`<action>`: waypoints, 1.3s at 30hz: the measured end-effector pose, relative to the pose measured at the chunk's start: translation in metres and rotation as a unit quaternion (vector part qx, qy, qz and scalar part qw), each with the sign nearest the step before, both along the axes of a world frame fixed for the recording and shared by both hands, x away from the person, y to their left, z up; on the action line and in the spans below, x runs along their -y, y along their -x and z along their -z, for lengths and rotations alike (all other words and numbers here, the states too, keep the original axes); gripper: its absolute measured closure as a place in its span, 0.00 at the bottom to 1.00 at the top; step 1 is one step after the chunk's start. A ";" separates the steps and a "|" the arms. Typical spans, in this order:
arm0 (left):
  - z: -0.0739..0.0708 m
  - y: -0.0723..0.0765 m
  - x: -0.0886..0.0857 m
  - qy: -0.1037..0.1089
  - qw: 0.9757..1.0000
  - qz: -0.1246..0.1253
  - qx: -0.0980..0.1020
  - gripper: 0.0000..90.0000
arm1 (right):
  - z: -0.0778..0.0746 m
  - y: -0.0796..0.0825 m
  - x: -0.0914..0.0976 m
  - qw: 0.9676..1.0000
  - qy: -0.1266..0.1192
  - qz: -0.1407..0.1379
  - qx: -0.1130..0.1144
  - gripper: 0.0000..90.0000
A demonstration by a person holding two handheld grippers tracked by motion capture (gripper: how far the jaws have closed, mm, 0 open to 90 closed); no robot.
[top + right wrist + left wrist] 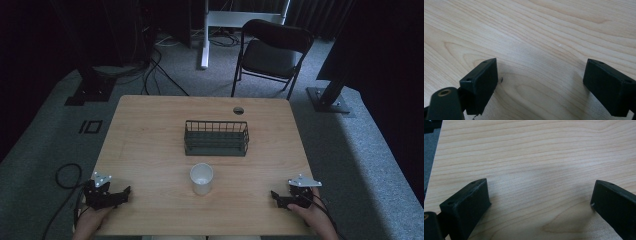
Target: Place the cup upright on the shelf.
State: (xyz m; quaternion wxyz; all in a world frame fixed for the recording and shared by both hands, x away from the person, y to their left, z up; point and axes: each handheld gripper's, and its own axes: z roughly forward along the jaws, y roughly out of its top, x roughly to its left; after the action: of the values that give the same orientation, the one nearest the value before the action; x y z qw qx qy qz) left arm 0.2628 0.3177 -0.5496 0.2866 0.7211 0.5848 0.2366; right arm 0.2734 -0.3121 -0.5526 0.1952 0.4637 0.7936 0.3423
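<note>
The left tool (126, 192) and the right tool (274, 196) rest on the wooden counter (150, 135) at its near corners, each with jaws spread wide and holding nothing. A white cup (201, 178) stands upright between them, well apart from both, with a dark wire basket (216, 138) just beyond it.

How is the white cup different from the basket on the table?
The cup is white, round and solid-walled; the basket is dark, rectangular and made of wire you can see through. The cup is smaller and stands nearer the person, between the left tongs and right tongs; the basket sits farther back. Both are upright, look empty, and rest untouched on the wooden table.
</note>
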 end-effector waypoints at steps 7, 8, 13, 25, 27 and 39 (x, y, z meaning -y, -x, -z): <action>0.000 0.001 -0.001 0.000 1.000 0.005 0.000 0.02 | 0.000 0.002 0.000 1.000 0.000 0.006 0.000 0.14; 0.000 0.001 -0.001 -0.001 1.000 0.005 0.000 0.03 | 0.000 0.002 0.000 1.000 0.000 0.006 0.001 0.14; 0.000 0.001 -0.001 -0.001 1.000 0.003 0.000 0.03 | 0.000 0.002 0.000 1.000 -0.001 0.006 0.000 0.13; 0.000 0.000 -0.001 -0.001 1.000 0.003 0.000 0.02 | 0.000 0.000 0.000 1.000 0.000 0.006 0.000 0.13; 0.000 0.000 -0.001 -0.001 1.000 0.003 0.000 0.02 | 0.000 -0.001 0.000 1.000 0.000 0.006 -0.001 0.13; 0.000 0.000 -0.001 -0.001 1.000 0.003 0.000 0.02 | -0.010 -0.008 -0.017 1.000 0.003 -0.020 0.005 0.15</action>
State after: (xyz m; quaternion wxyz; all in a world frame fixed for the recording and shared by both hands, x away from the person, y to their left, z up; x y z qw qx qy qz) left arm 0.2625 0.3187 -0.5498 0.2865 0.7228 0.5828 0.2362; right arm 0.2818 -0.2951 -0.5427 0.1934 0.4455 0.8027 0.3461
